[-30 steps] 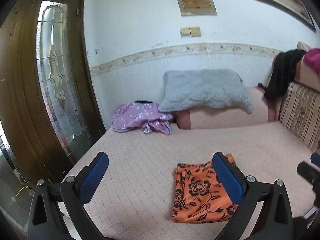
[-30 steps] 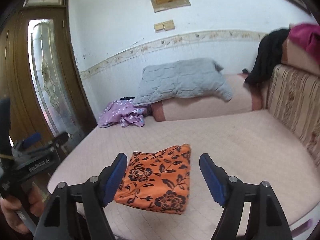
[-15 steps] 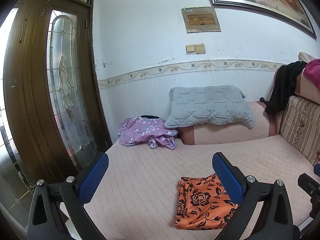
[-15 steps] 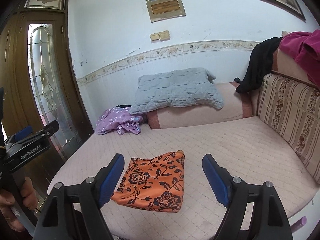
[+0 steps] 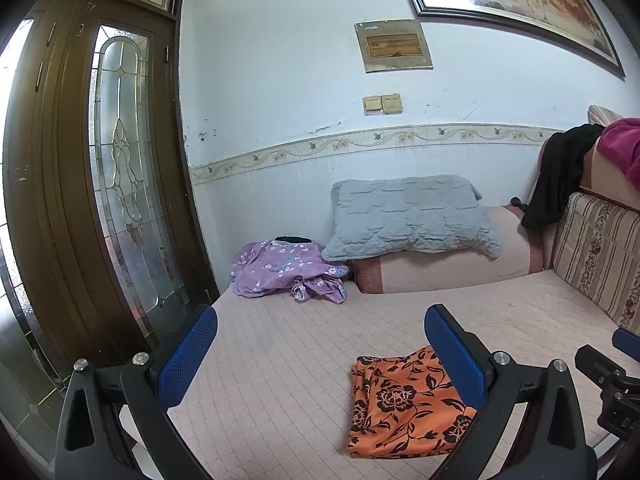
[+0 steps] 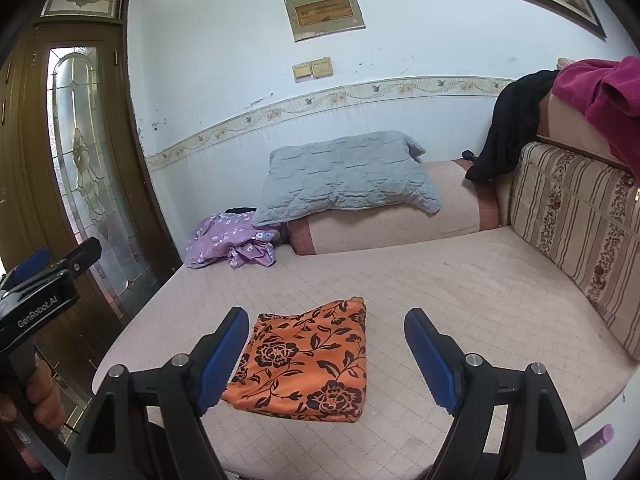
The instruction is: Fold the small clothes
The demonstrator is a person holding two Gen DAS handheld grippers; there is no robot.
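1. Both claws are sitting higher and tilted up more than a second ago: in each wrist view the wall picture and the top of the door are now showing, and the orange floral cloth [image 6: 306, 356] is lying lower in the picture.
2. The right claw [image 6: 326, 356] is standing with its blue pads wide apart, a shade wider than a second ago, and nothing is being held between them; the cloth is lying on the bed beyond and below the fingers, not touched.
3. The left claw [image 5: 320, 354] is also gaping, pads well apart and gripping nothing; its right pad is overlapping the cloth's far corner only in the line of sight.
4. The orange floral cloth [image 5: 404, 404] is resting folded into a neat, roughly square bundle near the front edge of the pink quilted bed [image 6: 460, 292], in the same spot as before.
5. In the right wrist view, the left claw's body is showing at the left edge with a hand [image 6: 38, 396] wrapping its handle.
6. Farther back, a crumpled purple flowered garment [image 5: 286, 270] is lying by the wall, just beside a grey quilted pillow [image 5: 408, 216] that is resting on a pink bolster.
7. A black garment [image 6: 508, 128] and a magenta one [image 6: 600, 96] are hanging over the striped backrest at the right.
8. A brown door with leaded glass [image 5: 124, 184] is standing at the left.
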